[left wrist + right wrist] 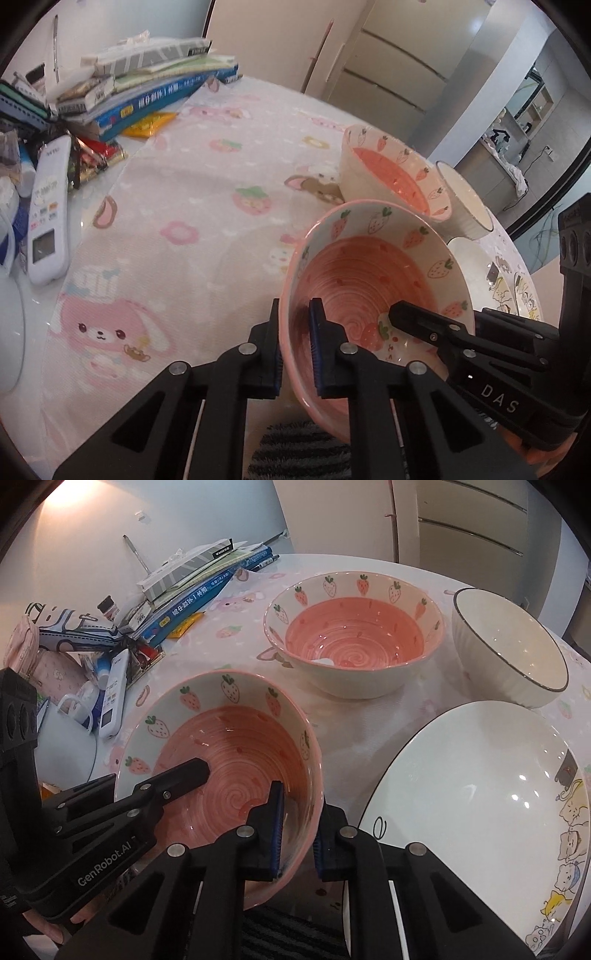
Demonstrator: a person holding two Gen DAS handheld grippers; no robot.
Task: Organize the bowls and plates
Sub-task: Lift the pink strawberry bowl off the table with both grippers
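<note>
The left gripper (295, 347) pinches the wall of the near strawberry bowl (373, 280): one blue pad (317, 343) is inside the bowl and the other one is outside, with the rim between them. The right gripper (297, 830) pinches the same bowl (229, 746) on its opposite side, again with one pad (276, 827) inside and one outside the wall. So both grippers are closed on this one bowl, each on its own side, and each one shows in the other's camera as a black finger reaching into the pink spiral bottom.

The bowl is at the near edge of the table (207, 206), which has a pink cloth with rabbits and strawberries. In the left wrist view it looks tilted, but I cannot tell if it is lifted from the cloth.

Behind it stands a second strawberry bowl (354, 635), apart from the first. To the right of that one is a white ribbed bowl with a dark rim (509, 650). In front of the white bowl, just beside the right gripper, lies a large white plate with cartoon cats (472, 794).

On the far left of the table there is a pile of books (199, 590) and a white remote control (50, 210).
</note>
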